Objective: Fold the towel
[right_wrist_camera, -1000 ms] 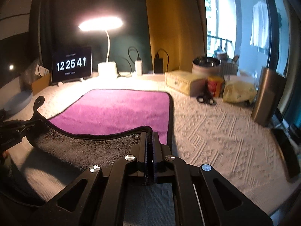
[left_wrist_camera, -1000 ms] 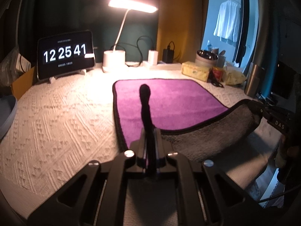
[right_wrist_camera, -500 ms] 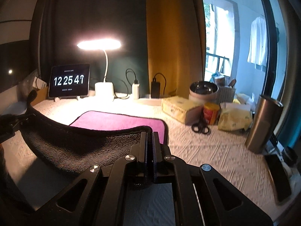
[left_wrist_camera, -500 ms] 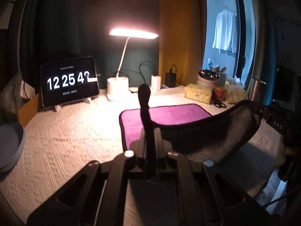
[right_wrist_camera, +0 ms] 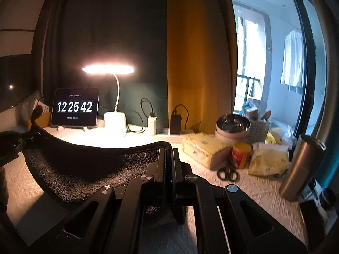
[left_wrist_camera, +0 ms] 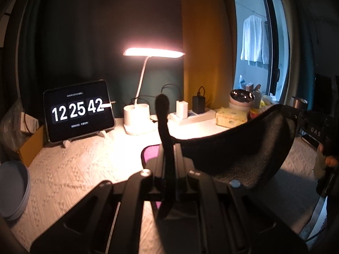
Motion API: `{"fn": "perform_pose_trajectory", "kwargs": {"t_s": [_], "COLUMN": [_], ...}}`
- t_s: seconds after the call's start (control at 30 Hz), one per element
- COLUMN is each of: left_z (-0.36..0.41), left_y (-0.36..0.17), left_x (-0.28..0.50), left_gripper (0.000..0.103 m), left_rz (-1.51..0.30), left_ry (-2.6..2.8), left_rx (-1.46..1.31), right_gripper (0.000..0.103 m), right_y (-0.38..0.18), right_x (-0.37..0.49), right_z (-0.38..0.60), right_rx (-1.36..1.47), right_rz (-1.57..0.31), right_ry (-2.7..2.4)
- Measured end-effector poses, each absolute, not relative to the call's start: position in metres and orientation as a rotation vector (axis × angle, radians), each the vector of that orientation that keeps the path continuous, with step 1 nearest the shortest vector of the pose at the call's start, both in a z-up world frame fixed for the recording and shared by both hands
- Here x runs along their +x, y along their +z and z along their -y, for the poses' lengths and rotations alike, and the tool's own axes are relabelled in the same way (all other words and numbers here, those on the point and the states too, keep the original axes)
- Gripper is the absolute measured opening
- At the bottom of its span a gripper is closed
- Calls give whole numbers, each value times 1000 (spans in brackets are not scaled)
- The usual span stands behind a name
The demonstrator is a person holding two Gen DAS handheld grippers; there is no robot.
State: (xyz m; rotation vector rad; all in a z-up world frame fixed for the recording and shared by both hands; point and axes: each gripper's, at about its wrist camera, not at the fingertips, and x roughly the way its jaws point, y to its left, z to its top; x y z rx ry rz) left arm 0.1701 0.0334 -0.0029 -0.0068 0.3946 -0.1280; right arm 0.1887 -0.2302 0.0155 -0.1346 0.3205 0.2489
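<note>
The towel [left_wrist_camera: 243,148] is purple on one side and dark grey on the other, with a black hem. Its near edge hangs lifted in an arc between my two grippers, grey side towards me. My left gripper [left_wrist_camera: 168,148] is shut on the towel's near left corner, whose tip sticks up above the jaws. My right gripper [right_wrist_camera: 168,154] is shut on the near right corner; the towel [right_wrist_camera: 84,165] sags to its left. Only a small purple patch [left_wrist_camera: 151,153] shows on the table. The right gripper also shows in the left wrist view [left_wrist_camera: 313,127].
A white knitted cloth [left_wrist_camera: 74,169] covers the table. At the back stand a clock tablet [left_wrist_camera: 78,111], a lit desk lamp [left_wrist_camera: 137,116] and chargers [right_wrist_camera: 175,123]. At the right are a yellow box [right_wrist_camera: 201,150], scissors [right_wrist_camera: 227,172], a steel tumbler [right_wrist_camera: 300,169]. A grey bowl [left_wrist_camera: 12,190] is at left.
Both grippers have risen with the towel's near edge. The towel went from mostly flat with purple showing to a high arc that hides nearly all the purple.
</note>
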Motion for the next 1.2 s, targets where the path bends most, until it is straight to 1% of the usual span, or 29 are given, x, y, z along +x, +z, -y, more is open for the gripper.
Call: {"fn": "perform_pose_trajectory", "kwargs": {"t_s": [0.47,0.7,0.9,1.0,1.2], "left_z": [-46,-43,-40,-42,-38], "left_y": [5,3,-10,-19,-43], "left_x": [223,261,294,313,344], "left_gripper": [6,6,6,6,6], "left_rz": [-382,-380,-413,-460,-548], "left_ry": [-126,-66,-53,-49,-47], "left_rx": [-74,-25,-1,-20,-12], "right_gripper": [5,5,5,5,5], "right_y": [24,22,9,-1,-34], "right_x": [241,270,300,319,360], "right_z": [226,224,217,214,203], "right_rx": [-155,-167,-204,-210,-278], "right_rz": [-298,-312,-344,-378,-477], "right_ry": [232,221,207,203,164]}}
